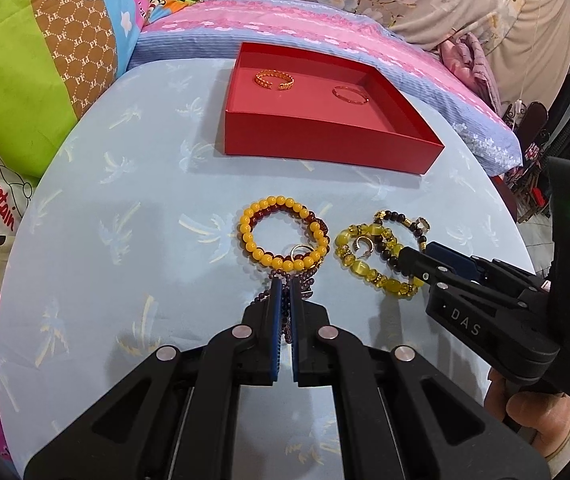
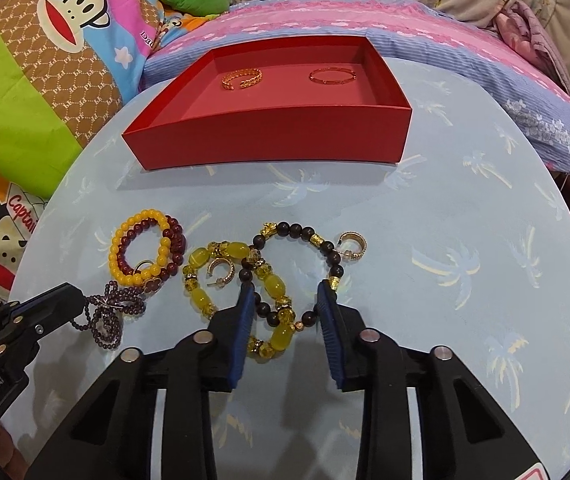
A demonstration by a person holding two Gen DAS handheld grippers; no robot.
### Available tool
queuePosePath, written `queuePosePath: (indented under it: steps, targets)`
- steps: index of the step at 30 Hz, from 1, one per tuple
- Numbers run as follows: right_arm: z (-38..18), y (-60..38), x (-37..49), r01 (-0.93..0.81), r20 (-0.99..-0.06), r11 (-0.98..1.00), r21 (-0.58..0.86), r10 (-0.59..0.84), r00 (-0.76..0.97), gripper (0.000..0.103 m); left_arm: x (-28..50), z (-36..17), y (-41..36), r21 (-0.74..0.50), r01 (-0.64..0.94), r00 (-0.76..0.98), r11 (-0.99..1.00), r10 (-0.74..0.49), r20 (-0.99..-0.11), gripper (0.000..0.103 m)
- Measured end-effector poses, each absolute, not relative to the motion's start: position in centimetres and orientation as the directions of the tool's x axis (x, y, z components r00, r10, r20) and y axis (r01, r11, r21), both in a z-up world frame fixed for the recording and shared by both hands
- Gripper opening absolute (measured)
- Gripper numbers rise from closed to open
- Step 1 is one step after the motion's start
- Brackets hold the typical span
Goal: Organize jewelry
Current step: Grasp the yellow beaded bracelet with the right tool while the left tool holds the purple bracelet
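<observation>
A red box [image 1: 325, 142] [image 2: 269, 146] at the table's far side holds two gold bangles [image 1: 274, 79] [image 1: 349, 95]. Nearer lie a yellow bead bracelet [image 1: 281, 239] [image 2: 141, 246] stacked on dark red beads [image 2: 175, 246], a yellow-green glass bead bracelet [image 1: 381, 256] [image 2: 273, 284], a dark wooden bead bracelet [image 2: 305, 236] and gold hoop earrings [image 2: 351, 248] [image 2: 221, 270]. My left gripper [image 1: 285, 290] is shut on a purple bead strand [image 2: 111, 308]. My right gripper [image 2: 287, 294] is open, its fingers on either side of the overlapping dark and yellow-green bracelets.
The round table has a pale blue palm-print cloth [image 1: 125, 240]. Behind it are a pink and blue striped pillow [image 1: 285, 20] and colourful cartoon bedding [image 2: 45, 60]. A small gold ring [image 1: 299, 252] rests inside the yellow bracelet.
</observation>
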State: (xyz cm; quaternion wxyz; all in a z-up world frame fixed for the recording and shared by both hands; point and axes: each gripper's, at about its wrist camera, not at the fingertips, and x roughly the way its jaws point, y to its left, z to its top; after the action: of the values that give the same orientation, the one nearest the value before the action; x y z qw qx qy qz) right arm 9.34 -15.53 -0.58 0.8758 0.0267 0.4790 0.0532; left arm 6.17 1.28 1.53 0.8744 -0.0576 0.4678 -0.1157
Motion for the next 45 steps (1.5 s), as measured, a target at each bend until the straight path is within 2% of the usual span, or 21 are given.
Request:
queuePosePath:
  steps: [1,3,10,12,22,25,27,29,30,36,39,45]
  targets:
    - [-0.6,-15.6,9.3,-0.067,-0.836,0.993,0.095,0.116,0.536,0.022,6.1,1.5,1.2,-0.209,0.148,0.535,0.967,-0.256,-0.805,0.003]
    - [-0.7,-15.8,9.3,-0.068,-0.841,0.992,0.11,0.129,0.525,0.007,6.2,1.5,1.3,-0.212,0.148,0.534,0.966,-0.258,-0.805,0.003]
    - [-0.6,-16.2,9.1,-0.061,-0.841,0.987,0.149,0.159,0.517,0.007,6.1,1.5,1.3,-0.213,0.147,0.534,0.966,-0.259,-0.805,0.003]
    - [-0.5,-16.1,9.2,-0.066,-0.839,0.985,0.162,0.173,0.515,0.014,6.1,1.5,1.3,-0.215,0.147,0.534,0.965,-0.261,-0.805,0.003]
    - [-0.9,-15.2,9.4,-0.097,-0.839,0.987,0.126,0.158,0.521,0.017,5.9,1.3,1.0,-0.217,0.147,0.53,0.965,-0.262,-0.806,0.003]
    - [-0.8,-14.9,9.1,-0.113,-0.837,0.989,0.098,0.143,0.528,0.015,5.8,1.2,0.9,-0.222,0.146,0.528,0.964,-0.265,-0.807,0.003]
    - [-0.8,-14.9,8.9,-0.122,-0.836,0.988,0.094,0.145,0.529,0.009,5.8,1.2,0.9,-0.223,0.147,0.529,0.964,-0.267,-0.805,0.003]
    - [-0.5,-15.0,8.7,-0.117,-0.833,0.989,0.092,0.141,0.535,0.008,5.7,1.4,0.9,-0.225,0.147,0.531,0.963,-0.269,-0.803,0.003]
    - [-0.3,-15.2,8.6,-0.115,-0.83,0.988,0.101,0.147,0.538,0.001,5.6,1.6,0.9,-0.228,0.148,0.533,0.962,-0.272,-0.801,0.003]
    - [1.0,-15.7,8.4,-0.131,-0.817,0.983,0.13,0.181,0.547,0.001,5.6,2.4,0.9,-0.231,0.159,0.545,0.96,-0.28,-0.79,0.003]
    - [0.7,-15.3,8.9,-0.143,-0.827,0.981,0.135,0.191,0.529,0.006,5.7,2.2,0.8,-0.23,0.159,0.539,0.96,-0.28,-0.795,0.003]
    - [-0.3,-14.6,9.8,-0.154,-0.84,0.981,0.118,0.182,0.511,0.006,5.9,1.8,1.0,-0.231,0.151,0.531,0.961,-0.276,-0.801,0.003]
